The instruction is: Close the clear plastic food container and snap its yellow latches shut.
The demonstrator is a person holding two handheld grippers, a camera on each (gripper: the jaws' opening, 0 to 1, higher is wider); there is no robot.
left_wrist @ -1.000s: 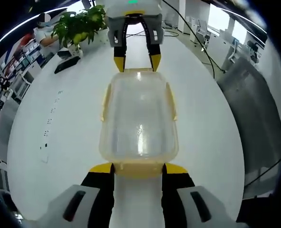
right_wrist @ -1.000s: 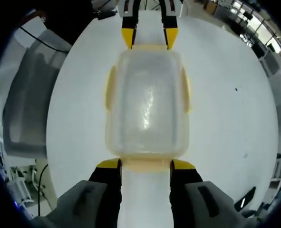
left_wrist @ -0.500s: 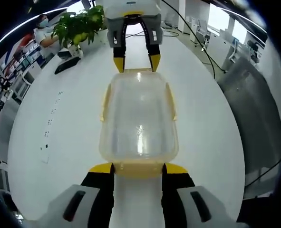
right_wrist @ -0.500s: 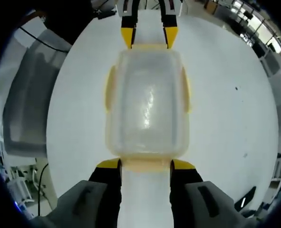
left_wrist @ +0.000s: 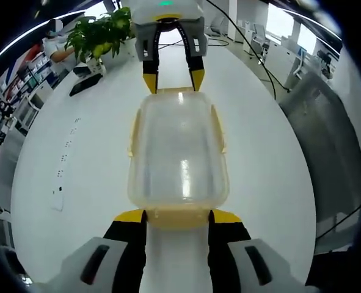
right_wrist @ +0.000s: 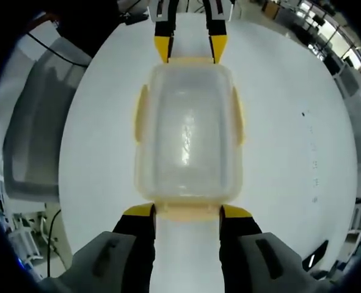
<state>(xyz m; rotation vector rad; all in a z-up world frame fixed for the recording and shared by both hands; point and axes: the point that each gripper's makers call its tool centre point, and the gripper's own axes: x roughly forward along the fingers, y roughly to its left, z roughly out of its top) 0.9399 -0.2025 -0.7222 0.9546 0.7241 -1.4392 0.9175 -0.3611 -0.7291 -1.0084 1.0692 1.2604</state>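
While I run both tools remotely, the white surface takes up most of both views, round and bare apart from the box and a few small dark specks near its edge. Clear plastic food container sits in the middle of the surface, lid on top, long axis running between the two tools; same container seen from the opposite end in the right gripper view. Grey panel stands off the surface edge. Left tool is at the near short end of the container, jaws spread wide, yellow tips sitting either side of the end latch, not clamped on it. Right tool is at the other short end, jaws likewise apart with tips flanking its end latch. Each tool also shows at the far end of the other's view: right tool across the box, left tool across the box. Yellow side latches lie along the long edges; cannot tell if they are snapped. Potted plant and a dark flat object sit near the far edge of the surface.
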